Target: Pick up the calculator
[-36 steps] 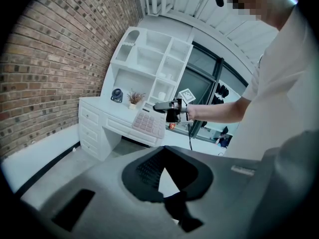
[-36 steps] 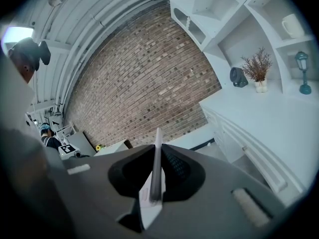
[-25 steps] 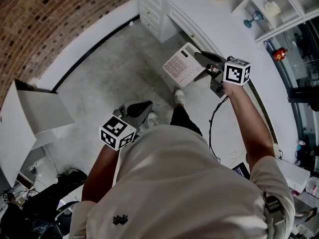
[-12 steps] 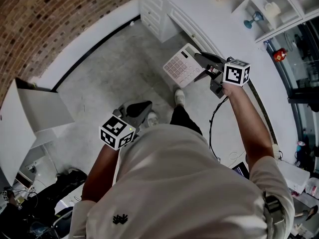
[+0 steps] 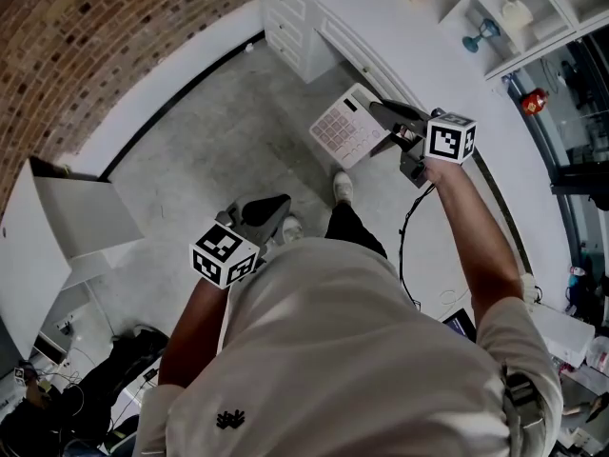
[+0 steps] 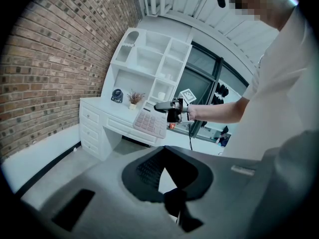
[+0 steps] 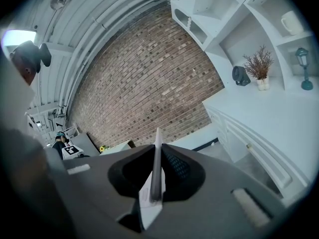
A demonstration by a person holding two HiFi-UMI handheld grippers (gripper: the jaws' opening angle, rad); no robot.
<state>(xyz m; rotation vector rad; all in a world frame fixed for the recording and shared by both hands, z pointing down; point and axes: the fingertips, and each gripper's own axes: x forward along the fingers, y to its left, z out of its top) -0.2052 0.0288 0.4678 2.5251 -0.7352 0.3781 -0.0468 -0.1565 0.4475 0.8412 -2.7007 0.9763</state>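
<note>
— Tally?
— One calculator (image 5: pixel 349 127), between the jaws of the right gripper (image 5: pixel 378 109). Grippers: two, counting the left gripper (image 5: pixel 276 203).
— Beyond the jaws?
— One dried plant (image 7: pixel 259 66), one mug (image 7: pixel 290 21), one teal lamp (image 7: pixel 302 68).

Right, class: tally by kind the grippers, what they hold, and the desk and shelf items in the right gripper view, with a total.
Grippers: 2, left gripper and right gripper
Calculator: 1, in the right gripper's jaws
Mug: 1
Potted dried plant: 1
Teal ornament: 1
Dark round object: 1
Total: 7
</note>
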